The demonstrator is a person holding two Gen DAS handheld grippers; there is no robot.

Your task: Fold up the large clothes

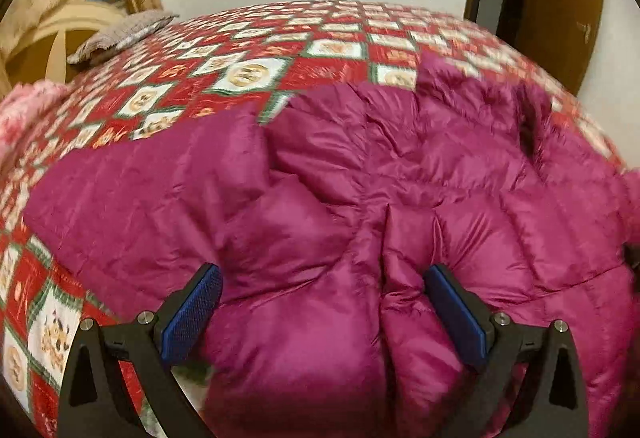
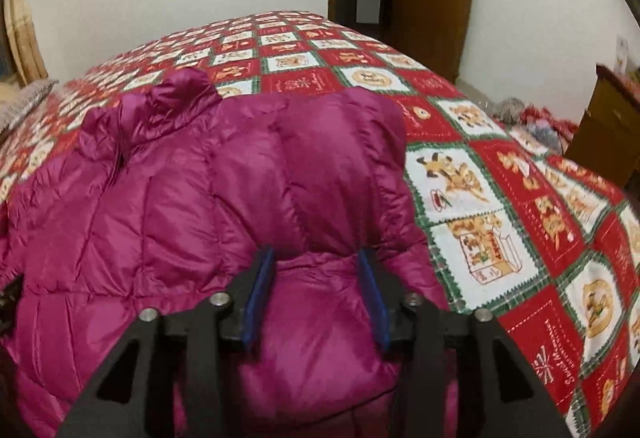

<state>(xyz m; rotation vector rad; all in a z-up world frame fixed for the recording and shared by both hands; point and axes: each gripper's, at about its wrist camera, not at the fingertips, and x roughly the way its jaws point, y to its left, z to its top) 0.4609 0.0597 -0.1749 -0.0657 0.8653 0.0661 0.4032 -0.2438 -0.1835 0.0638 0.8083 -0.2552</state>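
open bedspread [image 2: 500, 198] right of jacket [image 2: 200, 198] (pillow [image 1: 120, 32] far-left)

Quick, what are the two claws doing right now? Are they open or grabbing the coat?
Left claw: open wide, puffy magenta quilted down jacket between its blue pads, not pinched.
Right claw: open, narrower, jacket fabric bulging between its pads.

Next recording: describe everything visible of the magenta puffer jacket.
The magenta puffer jacket is shiny, quilted and puffy. It lies spread and wrinkled on the red patchwork bedspread, collar toward the far side. Its near edge bulges between the fingers of both tools: the left tool wide open, the right tool narrower around a fold.
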